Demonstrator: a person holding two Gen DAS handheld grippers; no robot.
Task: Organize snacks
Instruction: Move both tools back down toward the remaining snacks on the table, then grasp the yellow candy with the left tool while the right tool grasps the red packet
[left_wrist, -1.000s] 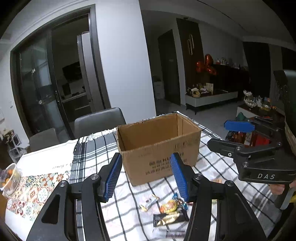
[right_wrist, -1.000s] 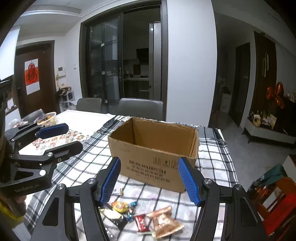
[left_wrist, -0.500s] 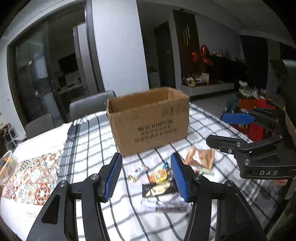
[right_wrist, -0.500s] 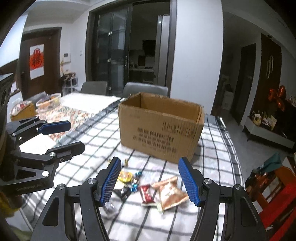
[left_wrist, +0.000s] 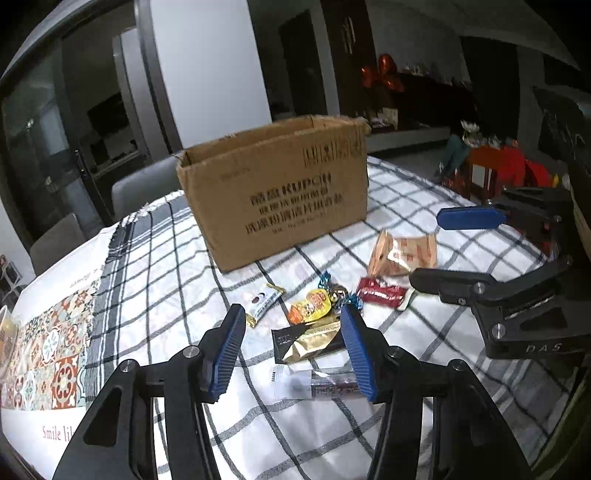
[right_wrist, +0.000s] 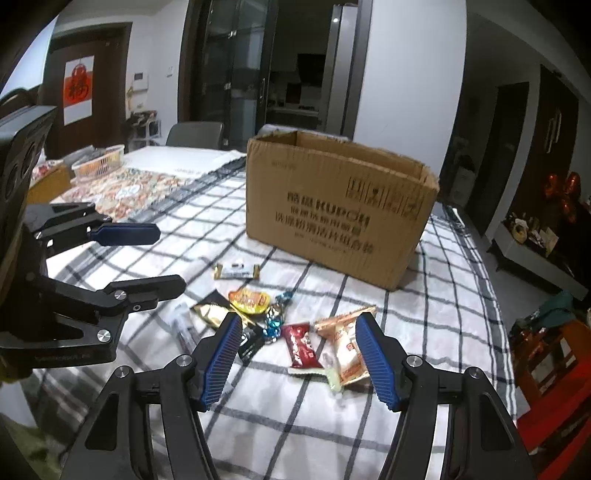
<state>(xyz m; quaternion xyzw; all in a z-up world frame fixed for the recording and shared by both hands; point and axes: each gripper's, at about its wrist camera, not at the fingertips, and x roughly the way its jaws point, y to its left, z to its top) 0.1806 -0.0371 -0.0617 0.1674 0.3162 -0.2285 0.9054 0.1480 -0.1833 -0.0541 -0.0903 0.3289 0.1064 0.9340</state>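
An open cardboard box (left_wrist: 277, 188) stands on the checked tablecloth (left_wrist: 159, 258); it also shows in the right wrist view (right_wrist: 340, 210). Several wrapped snacks lie in front of it: a black-and-gold packet (left_wrist: 306, 341), an orange packet (left_wrist: 310, 310), a red packet (left_wrist: 380, 293), a tan biscuit pack (left_wrist: 404, 254), a white bar (left_wrist: 264, 301). My left gripper (left_wrist: 293, 349) is open just above the black-and-gold packet. My right gripper (right_wrist: 301, 356) is open above the red packet (right_wrist: 303, 345) and the tan pack (right_wrist: 345, 347).
A patterned runner (left_wrist: 44, 350) lies at the table's left. A white basket (right_wrist: 99, 162) stands at the far end. Grey chairs (left_wrist: 144, 184) stand behind the table. Red items (left_wrist: 502, 170) sit on the floor past the right edge.
Both grippers have come down and forward toward the snack pile. The box now looms higher in both views. Both grippers stayed open.
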